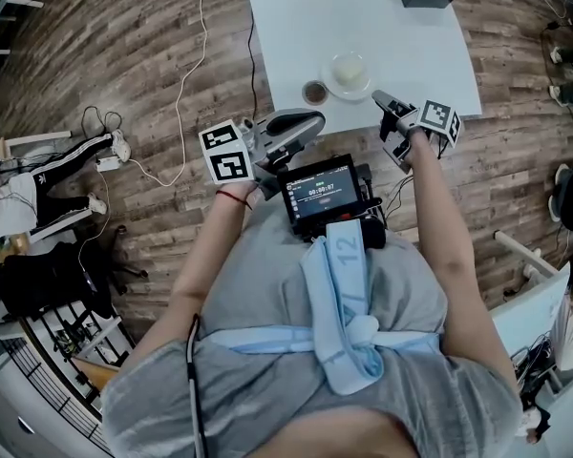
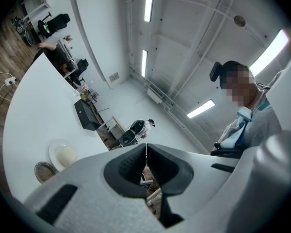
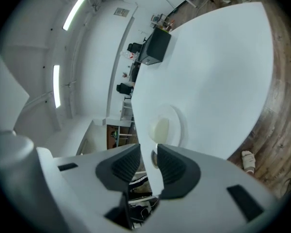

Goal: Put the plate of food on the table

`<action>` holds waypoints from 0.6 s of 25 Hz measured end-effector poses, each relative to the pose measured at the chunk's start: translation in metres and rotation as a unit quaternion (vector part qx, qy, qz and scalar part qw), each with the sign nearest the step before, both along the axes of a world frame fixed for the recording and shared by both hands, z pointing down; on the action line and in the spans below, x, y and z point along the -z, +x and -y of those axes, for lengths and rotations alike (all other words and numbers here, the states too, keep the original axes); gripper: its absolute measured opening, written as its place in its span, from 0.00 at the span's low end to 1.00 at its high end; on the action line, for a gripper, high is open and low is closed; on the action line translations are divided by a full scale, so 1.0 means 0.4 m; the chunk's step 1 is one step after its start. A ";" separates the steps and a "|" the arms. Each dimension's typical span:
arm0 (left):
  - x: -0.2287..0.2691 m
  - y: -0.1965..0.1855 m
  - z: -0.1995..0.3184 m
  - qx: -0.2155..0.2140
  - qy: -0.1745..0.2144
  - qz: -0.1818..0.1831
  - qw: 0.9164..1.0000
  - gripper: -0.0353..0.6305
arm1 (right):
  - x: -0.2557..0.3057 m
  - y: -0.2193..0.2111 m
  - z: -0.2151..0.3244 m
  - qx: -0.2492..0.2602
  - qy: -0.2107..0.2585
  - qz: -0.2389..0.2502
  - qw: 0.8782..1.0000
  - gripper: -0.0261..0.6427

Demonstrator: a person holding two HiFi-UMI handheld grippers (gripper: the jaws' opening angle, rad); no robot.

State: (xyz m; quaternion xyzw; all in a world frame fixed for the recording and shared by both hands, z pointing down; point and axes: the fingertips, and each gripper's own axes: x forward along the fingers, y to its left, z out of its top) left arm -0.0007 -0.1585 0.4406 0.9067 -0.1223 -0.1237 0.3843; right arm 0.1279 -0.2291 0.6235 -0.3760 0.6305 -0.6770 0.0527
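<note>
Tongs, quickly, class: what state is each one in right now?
Left tongs: closed, empty.
Right tongs: slightly open, empty.

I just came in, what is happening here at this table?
A person stands at a white table with a gripper in each hand. The plate with a pale piece of food already sits on the table, beside a small brown dish. The left gripper is shut and empty, at the table's front edge. The right gripper is near the plate, jaws slightly apart, holding nothing.
</note>
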 end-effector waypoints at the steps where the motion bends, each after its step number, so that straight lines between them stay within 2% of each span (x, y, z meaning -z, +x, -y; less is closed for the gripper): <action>1: 0.000 0.000 -0.001 -0.001 0.001 0.001 1.000 0.08 | 0.024 -0.013 -0.002 0.009 0.018 0.010 1.000 0.20; 4: -0.001 0.001 -0.004 -0.005 0.005 0.003 1.000 0.08 | 0.111 -0.045 -0.003 0.026 0.088 0.041 0.995 0.20; 6: 0.000 0.000 -0.004 -0.007 0.007 0.003 1.000 0.08 | 0.187 -0.060 -0.006 0.027 0.154 0.059 0.986 0.20; 10: 0.000 0.000 -0.007 -0.013 0.014 0.006 1.000 0.08 | 0.317 -0.064 -0.038 0.042 0.296 0.035 0.954 0.20; 12: 0.000 0.000 -0.010 -0.020 0.019 0.009 1.000 0.08 | 0.355 -0.069 -0.056 0.056 0.342 0.017 0.938 0.20; 15: -0.002 0.005 -0.020 -0.030 0.021 0.015 0.999 0.08 | 0.393 -0.075 -0.089 0.071 0.384 -0.004 0.921 0.20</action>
